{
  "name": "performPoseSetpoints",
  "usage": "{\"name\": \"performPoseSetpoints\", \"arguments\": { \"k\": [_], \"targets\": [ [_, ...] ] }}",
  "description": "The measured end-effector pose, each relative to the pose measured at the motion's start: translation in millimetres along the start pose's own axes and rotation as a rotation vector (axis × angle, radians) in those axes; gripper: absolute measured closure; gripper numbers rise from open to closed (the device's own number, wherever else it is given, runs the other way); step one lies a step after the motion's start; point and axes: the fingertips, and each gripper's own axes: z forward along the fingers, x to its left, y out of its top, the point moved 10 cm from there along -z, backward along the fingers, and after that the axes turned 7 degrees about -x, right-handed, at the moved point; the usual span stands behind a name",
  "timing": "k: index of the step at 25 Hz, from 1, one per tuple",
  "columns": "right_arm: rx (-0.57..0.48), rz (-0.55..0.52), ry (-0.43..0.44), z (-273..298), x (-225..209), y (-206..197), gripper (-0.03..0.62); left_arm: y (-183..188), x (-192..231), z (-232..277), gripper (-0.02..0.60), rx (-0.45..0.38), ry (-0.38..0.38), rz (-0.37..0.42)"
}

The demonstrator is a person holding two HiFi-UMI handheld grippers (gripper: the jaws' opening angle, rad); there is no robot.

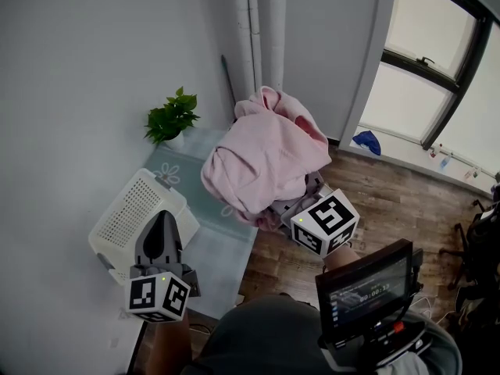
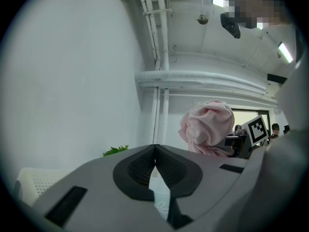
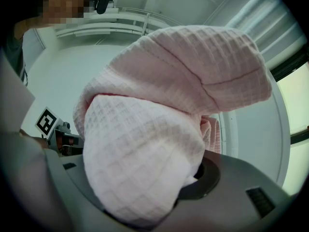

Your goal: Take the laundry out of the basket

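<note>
A large pink waffle-weave cloth hangs bunched in the air over the table's right edge. My right gripper is shut on its lower folds, and the cloth covers the jaws. In the right gripper view the pink cloth fills the frame and spills over the right gripper. The white perforated laundry basket stands at the left of the table. My left gripper hovers over the basket's near rim, shut and holding nothing. In the left gripper view its jaws meet at the left gripper, with the pink cloth ahead on the right.
A small potted plant stands at the table's far left corner. The table has a pale patterned cover. White pipes run up the wall behind. A window and wooden floor lie to the right, and a screen sits low at the right.
</note>
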Motion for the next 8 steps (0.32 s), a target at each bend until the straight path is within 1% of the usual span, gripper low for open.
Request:
{"name": "performPoseSetpoints", "arguments": {
  "k": [3, 8],
  "targets": [
    [-0.004, -0.009, -0.004, 7.4, -3.1, -0.3, 0.321, 3.6, 3.8, 6.8, 0.571, 0.01, 0.0, 0.012],
    [-0.011, -0.031, 0.019, 19.5, -4.3, 2.5, 0.321, 12.7, 7.2, 15.1, 0.571, 0.023, 0.014, 0.027]
  ]
}}
